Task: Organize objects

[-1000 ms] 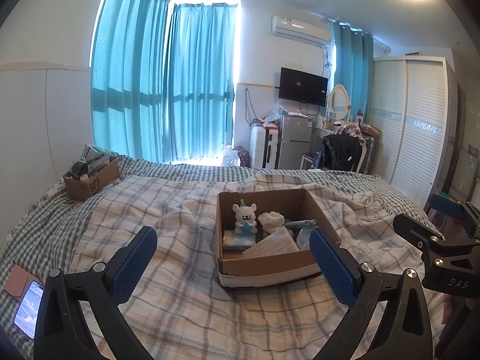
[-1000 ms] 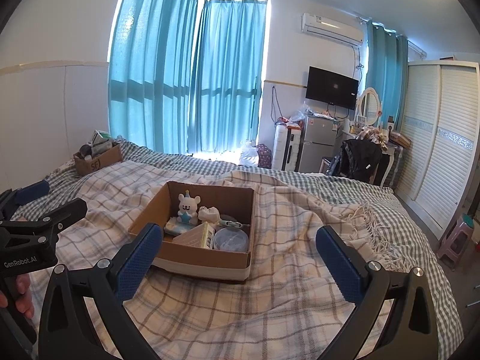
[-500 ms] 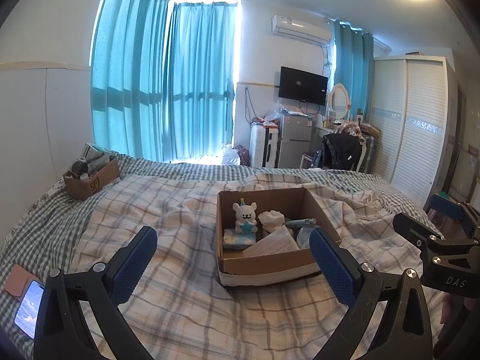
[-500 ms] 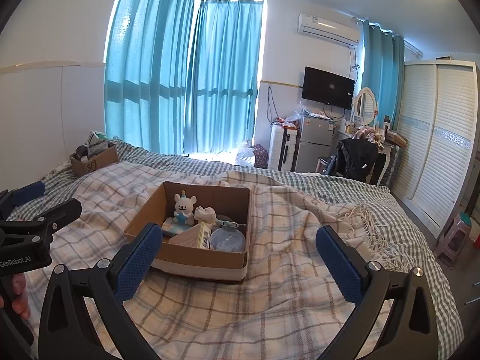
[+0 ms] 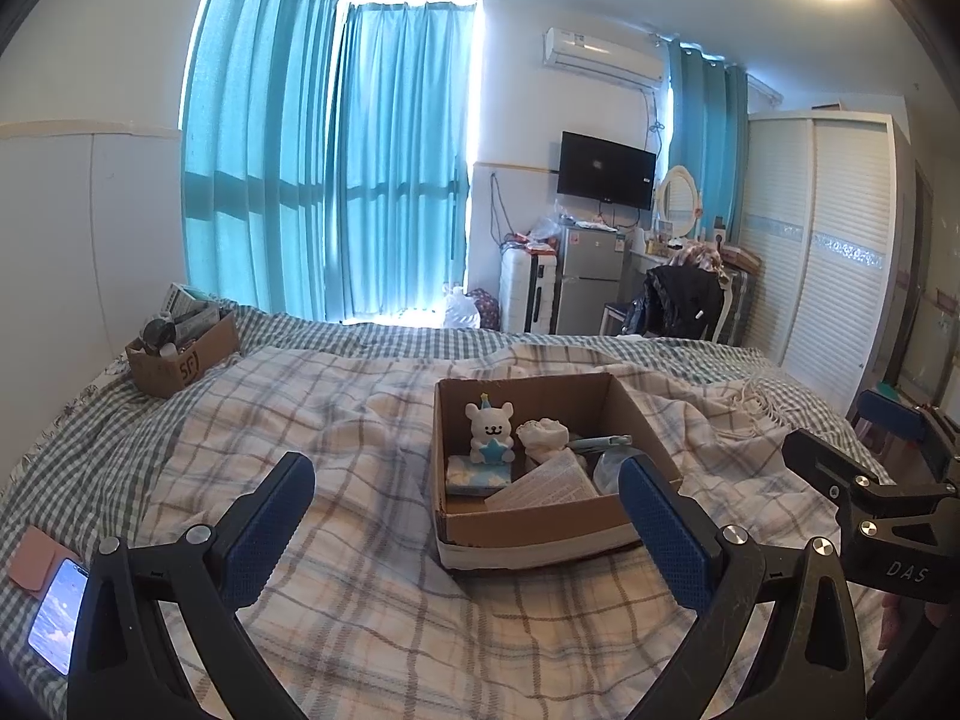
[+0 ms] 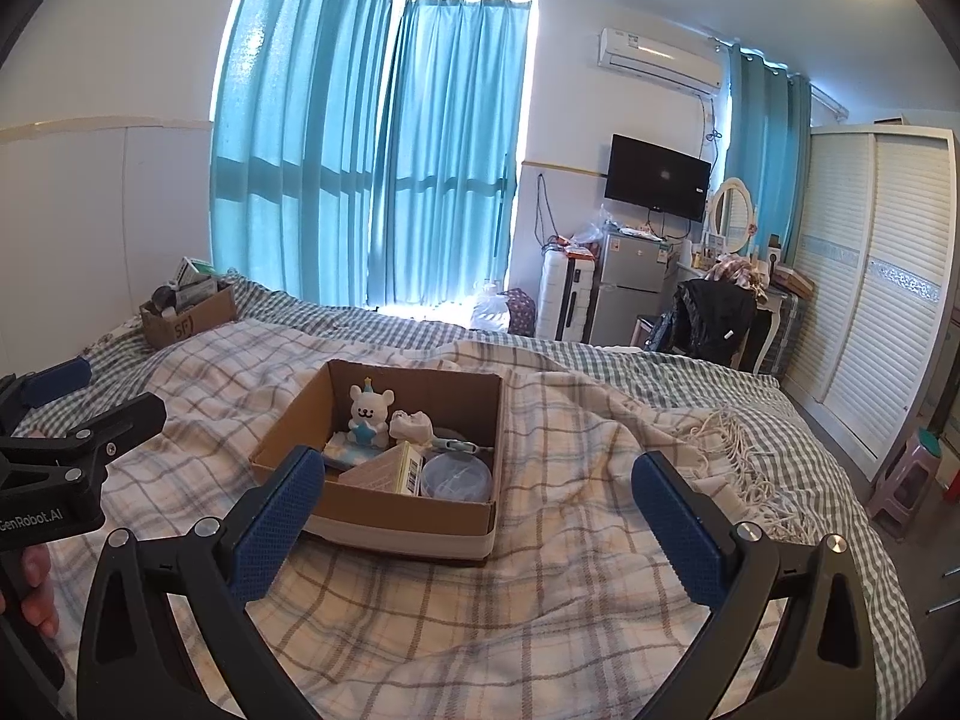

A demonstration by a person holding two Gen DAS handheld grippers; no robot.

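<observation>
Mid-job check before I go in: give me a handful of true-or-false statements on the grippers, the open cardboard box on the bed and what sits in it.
1. Both the left gripper and the right gripper are open and hold nothing. True.
2. The white bear figure lies flat on the blanket outside the box. False: it stands upright inside the cardboard box, toward its far side.
3. A round clear lidded container sits in the box's near corner. True.
4. A phone with its screen lit lies on the bed at the left. True.
5. The second, smaller cardboard box is stacked on the first. False: it sits apart, at the far left of the bed near the curtains.
</observation>
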